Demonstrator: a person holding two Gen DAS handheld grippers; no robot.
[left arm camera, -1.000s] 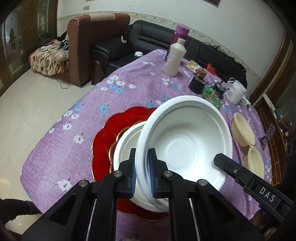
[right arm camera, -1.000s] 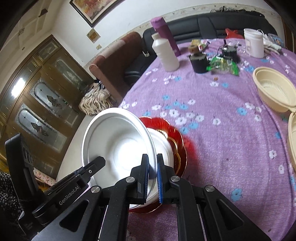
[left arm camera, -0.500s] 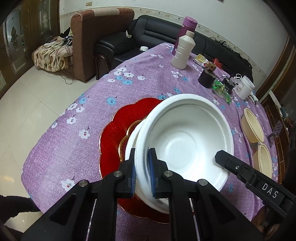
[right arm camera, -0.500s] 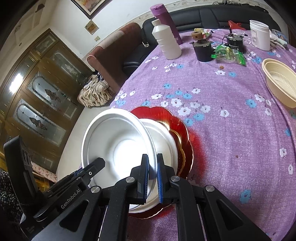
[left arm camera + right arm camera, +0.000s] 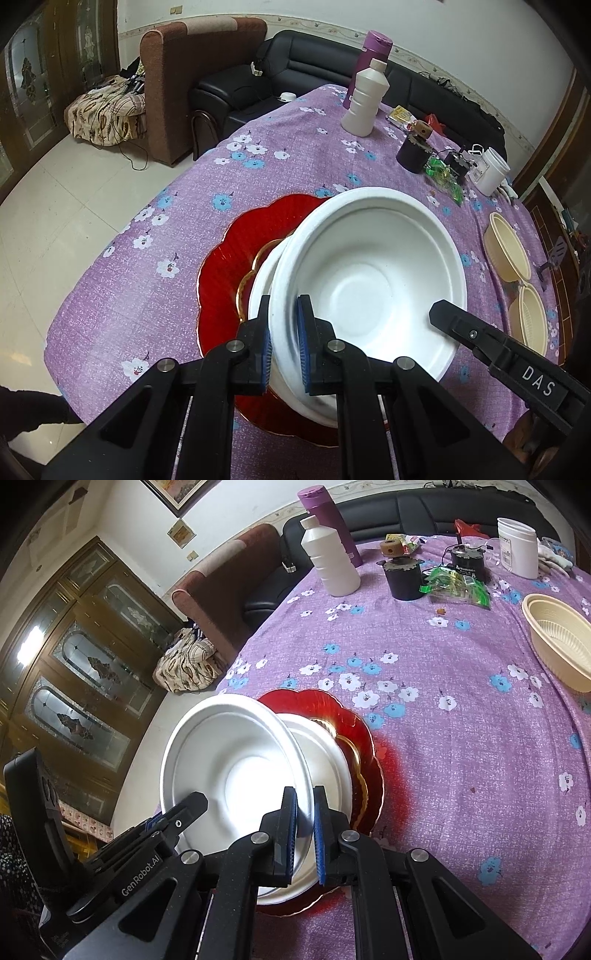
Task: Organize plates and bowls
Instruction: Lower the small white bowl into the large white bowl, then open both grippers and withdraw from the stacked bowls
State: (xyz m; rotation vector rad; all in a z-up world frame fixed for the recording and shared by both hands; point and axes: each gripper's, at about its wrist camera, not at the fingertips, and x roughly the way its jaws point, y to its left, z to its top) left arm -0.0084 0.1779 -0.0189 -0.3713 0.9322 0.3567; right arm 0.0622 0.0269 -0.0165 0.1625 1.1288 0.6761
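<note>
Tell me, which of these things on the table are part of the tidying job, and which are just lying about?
Part of the job:
- white bowl, held at its rim by both grippers, left and right
- white plate under it
- red plate at the bottom
- cream bowls

Just lying about:
- white bottle
- purple flask
- white jar
- green packet

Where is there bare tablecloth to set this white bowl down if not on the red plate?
Free: the purple cloth between the red plate and the cream bowls, and the strip between the plate and the white bottle. Crowded: the far end around the black jar, green packet and white tub.
</note>
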